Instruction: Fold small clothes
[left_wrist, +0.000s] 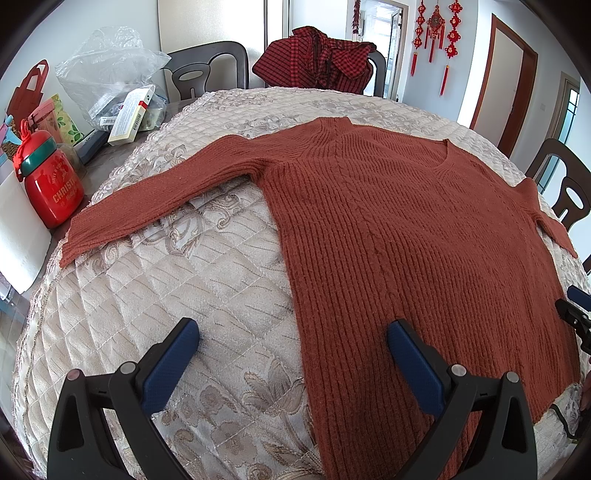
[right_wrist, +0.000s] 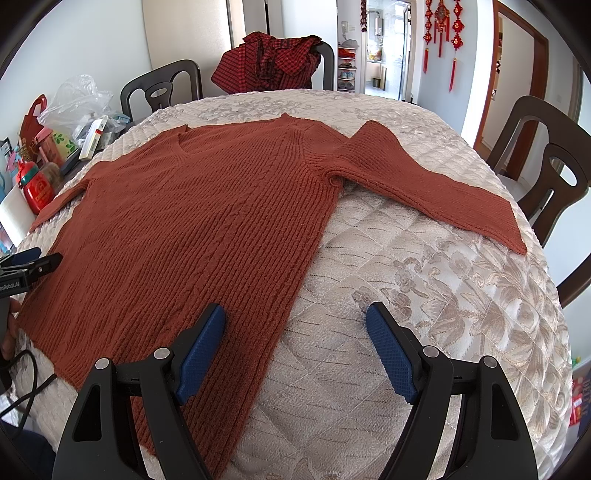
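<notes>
A rust-red ribbed knit sweater (left_wrist: 388, 229) lies flat and spread on the quilted beige table cover (left_wrist: 177, 295), neckline away from me, both sleeves stretched out sideways. My left gripper (left_wrist: 293, 332) is open and empty, hovering over the sweater's left hem edge. In the right wrist view the sweater (right_wrist: 192, 229) fills the left half, with its right sleeve (right_wrist: 436, 184) reaching right. My right gripper (right_wrist: 295, 317) is open and empty, straddling the sweater's right side edge near the hem. Each gripper shows at the other view's margin.
A red checked garment (left_wrist: 317, 59) hangs over a far chair. Left of the cover stand a red Christmas bottle (left_wrist: 51, 184), boxes and a plastic bag (left_wrist: 110, 74). Dark chairs (right_wrist: 546, 162) ring the table. A cable (right_wrist: 26, 373) lies at the near left.
</notes>
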